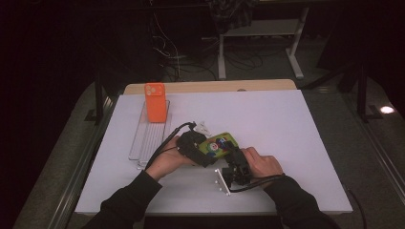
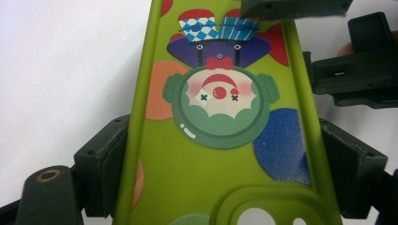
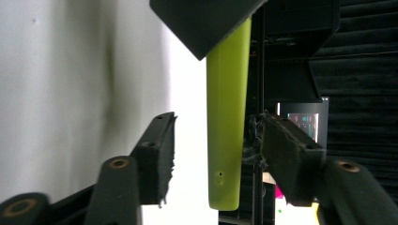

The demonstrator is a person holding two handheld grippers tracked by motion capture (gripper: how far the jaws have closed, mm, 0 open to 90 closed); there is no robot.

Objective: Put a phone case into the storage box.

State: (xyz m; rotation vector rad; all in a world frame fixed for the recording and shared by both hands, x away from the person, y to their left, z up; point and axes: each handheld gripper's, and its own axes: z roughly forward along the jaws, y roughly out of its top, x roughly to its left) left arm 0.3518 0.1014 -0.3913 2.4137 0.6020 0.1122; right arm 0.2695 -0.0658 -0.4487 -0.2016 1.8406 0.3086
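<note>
A lime-green phone case [image 1: 218,142] with a clown picture is held a little above the white table [image 1: 286,124]. My left gripper [image 1: 209,150] is shut on it; in the left gripper view both pads [image 2: 107,161] press the long sides of the case [image 2: 220,154] near its camera cutout. My right gripper [image 1: 234,153] comes at the case's other end. In the right gripper view the case's thin edge [image 3: 227,117] stands between my right gripper's [image 3: 216,150] jaws: one pad [image 3: 281,145] is at the case, the other [image 3: 159,154] is still apart from it.
An orange phone [image 1: 155,102] stands upright at the far end of a clear ribbed tray [image 1: 149,138] on the left. A small white piece [image 1: 204,126] lies behind the case. A white bracket [image 1: 222,180] lies near the front edge.
</note>
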